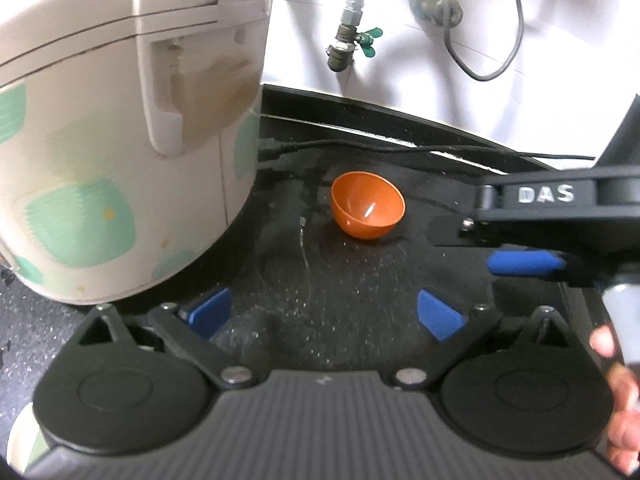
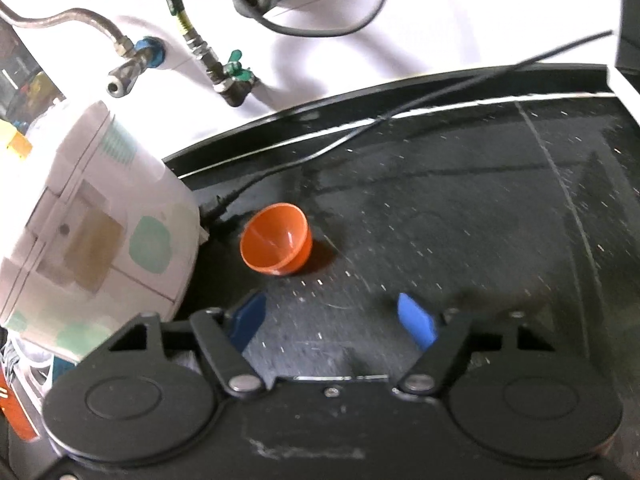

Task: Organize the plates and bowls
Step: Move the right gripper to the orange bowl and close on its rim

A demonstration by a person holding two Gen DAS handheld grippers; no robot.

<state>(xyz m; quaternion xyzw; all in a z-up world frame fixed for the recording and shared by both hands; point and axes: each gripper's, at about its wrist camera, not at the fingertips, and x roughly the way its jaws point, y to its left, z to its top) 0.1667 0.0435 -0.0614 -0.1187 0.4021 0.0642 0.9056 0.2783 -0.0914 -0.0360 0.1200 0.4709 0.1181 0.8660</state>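
Each gripper is matte black plastic: the left gripper [image 1: 324, 314] and right gripper [image 2: 331, 322] carry ribbed blue pads on hinged links with silver pivot screws and round black discs. White "DAS" lettering [image 1: 546, 194] marks the right one's side.

black counter [image 2: 460, 216] | orange bowl [image 2: 276, 246], rice cooker [image 1: 112, 152], probably cable [image 2: 360, 128]
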